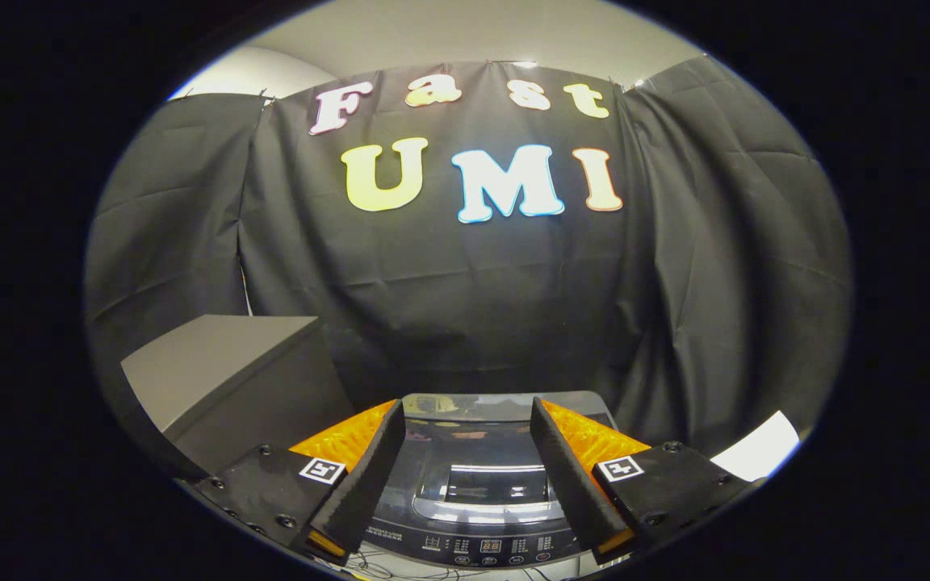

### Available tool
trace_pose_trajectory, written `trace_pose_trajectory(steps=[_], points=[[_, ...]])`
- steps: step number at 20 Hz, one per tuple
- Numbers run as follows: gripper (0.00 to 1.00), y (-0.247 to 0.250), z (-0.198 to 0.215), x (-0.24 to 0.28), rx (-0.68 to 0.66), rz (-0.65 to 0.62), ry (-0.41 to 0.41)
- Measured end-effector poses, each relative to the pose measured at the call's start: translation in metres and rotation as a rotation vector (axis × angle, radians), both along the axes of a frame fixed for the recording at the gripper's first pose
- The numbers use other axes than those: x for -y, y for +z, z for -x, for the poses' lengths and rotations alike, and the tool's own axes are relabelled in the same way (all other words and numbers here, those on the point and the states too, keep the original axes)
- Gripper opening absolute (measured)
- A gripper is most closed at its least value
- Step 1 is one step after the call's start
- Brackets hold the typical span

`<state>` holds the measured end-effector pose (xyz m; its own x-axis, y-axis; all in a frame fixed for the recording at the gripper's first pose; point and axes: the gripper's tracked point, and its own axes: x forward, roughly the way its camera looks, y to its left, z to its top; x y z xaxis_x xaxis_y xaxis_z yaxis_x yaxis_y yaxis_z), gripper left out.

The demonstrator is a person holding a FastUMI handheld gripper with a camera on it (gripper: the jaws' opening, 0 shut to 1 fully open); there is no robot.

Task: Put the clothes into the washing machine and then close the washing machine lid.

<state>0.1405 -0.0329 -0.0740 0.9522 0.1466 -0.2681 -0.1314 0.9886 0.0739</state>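
The washing machine stands below and just ahead of my fingers, seen from above. Its dark glass lid lies flat and shut, reflecting light. The control panel runs along its near edge. My gripper hangs above the lid, open, with nothing between the fingers.
A grey box-shaped table or cabinet stands to the left of the machine, its top bare. A white patch shows low on the right beyond the right finger. The black cloth wall closes off the space behind the machine.
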Motion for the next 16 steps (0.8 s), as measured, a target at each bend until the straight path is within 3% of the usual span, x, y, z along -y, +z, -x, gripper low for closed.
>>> trace_pose_trajectory(steps=[16], points=[[0.97, 0.095, 0.101, -0.008, 0.233, 0.034, -0.073]])
